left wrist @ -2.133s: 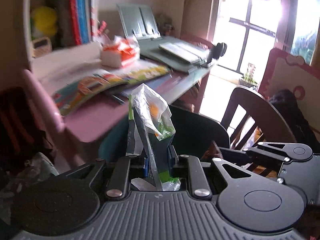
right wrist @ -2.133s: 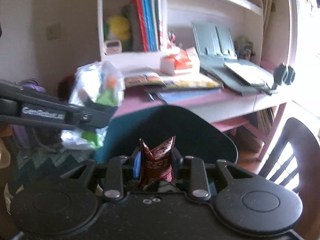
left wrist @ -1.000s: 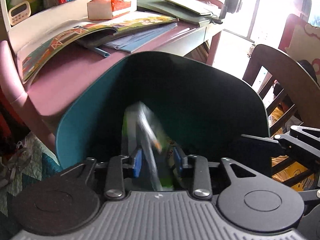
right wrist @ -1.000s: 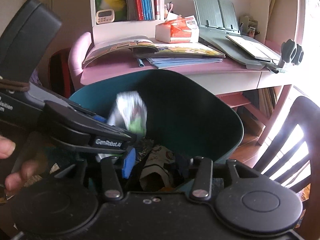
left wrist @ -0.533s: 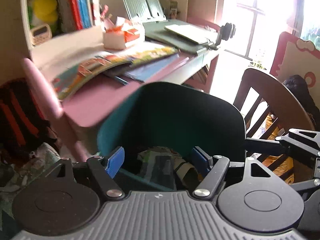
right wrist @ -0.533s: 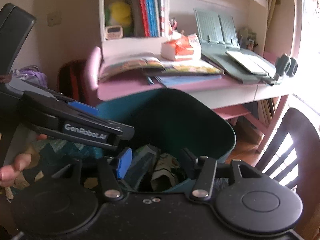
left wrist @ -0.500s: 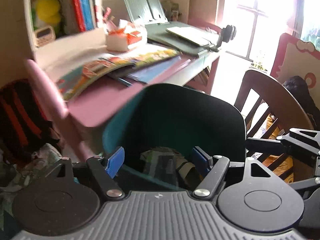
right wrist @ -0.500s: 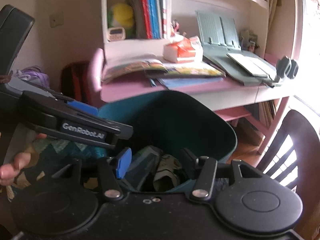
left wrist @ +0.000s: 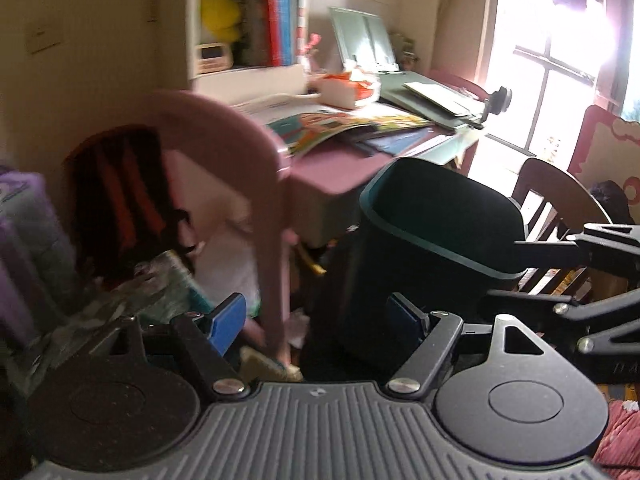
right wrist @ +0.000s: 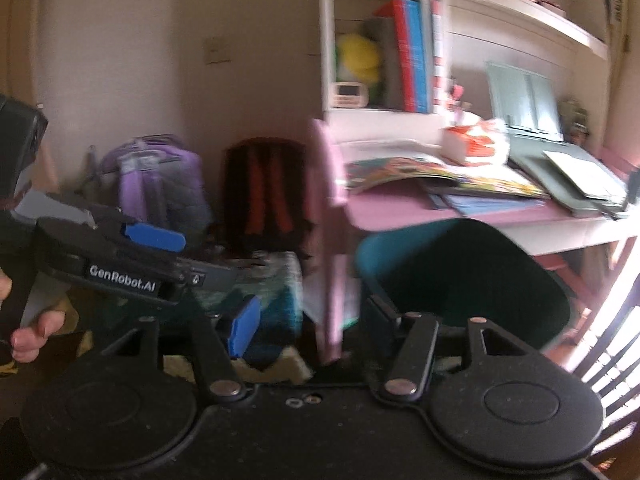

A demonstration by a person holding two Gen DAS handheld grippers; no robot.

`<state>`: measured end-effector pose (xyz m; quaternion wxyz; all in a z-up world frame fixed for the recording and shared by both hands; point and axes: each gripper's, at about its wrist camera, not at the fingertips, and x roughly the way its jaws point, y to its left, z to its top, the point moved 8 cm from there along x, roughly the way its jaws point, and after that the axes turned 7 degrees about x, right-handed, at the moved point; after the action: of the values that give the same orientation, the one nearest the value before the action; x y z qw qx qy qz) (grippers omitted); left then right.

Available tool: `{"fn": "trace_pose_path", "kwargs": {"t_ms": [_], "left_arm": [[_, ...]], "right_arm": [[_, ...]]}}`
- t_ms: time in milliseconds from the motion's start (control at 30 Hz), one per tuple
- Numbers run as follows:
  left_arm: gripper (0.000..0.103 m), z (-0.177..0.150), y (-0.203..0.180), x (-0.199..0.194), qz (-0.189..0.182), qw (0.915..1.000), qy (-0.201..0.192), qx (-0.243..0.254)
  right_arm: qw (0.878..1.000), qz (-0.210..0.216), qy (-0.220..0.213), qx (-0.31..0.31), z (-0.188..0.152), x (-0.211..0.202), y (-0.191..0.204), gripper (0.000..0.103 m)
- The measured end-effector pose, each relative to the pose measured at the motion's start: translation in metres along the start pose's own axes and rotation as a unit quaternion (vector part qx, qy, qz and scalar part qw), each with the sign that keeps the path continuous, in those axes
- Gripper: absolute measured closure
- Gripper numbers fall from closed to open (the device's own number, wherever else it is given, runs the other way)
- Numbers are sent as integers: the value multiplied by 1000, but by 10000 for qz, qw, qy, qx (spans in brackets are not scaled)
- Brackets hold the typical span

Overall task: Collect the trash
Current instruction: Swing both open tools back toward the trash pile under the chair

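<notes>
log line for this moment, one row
left claw: open, empty | right claw: open, empty | teal bin: upright beside pink desk

Open picture books [right wrist: 432, 170] sprawl across the pink tabletop [right wrist: 400, 206], with an orange-and-white tissue box [right wrist: 474, 138] behind them. A black-and-red backpack [right wrist: 266, 190] leans against the wall beside a purple one [right wrist: 154, 178]. A dark wooden chair [left wrist: 560, 196] stands near the bright window [left wrist: 560, 52].

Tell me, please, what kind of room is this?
Probably a child's bedroom or study corner at home. A pink desk carries open picture books, a shelf above it holds books and a yellow plush toy, and backpacks stand on the floor beside a teal trash bin.
</notes>
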<state>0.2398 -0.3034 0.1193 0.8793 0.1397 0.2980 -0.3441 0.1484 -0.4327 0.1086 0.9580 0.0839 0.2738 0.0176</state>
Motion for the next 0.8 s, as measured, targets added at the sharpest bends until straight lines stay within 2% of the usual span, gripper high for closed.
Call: {"fn": "trace_pose_path", "kwargs": {"t_ms": [200, 400, 633, 800], "left_arm": [[26, -54, 66, -47, 373, 9987, -44, -347], [22, -120, 136, -86, 727, 9936, 15, -867], [21, -208, 218, -105, 1228, 9819, 277, -1418], [19, -274, 276, -108, 1527, 9701, 448, -1831]], "right_arm": [[9966, 697, 169, -397, -16, 19, 78, 43], [9841, 1589, 442, -660, -47, 53, 165, 41], [9639, 2357, 889, -858, -97, 108, 258, 39], [9506, 2643, 1300, -984, -140, 149, 312, 39]]}}
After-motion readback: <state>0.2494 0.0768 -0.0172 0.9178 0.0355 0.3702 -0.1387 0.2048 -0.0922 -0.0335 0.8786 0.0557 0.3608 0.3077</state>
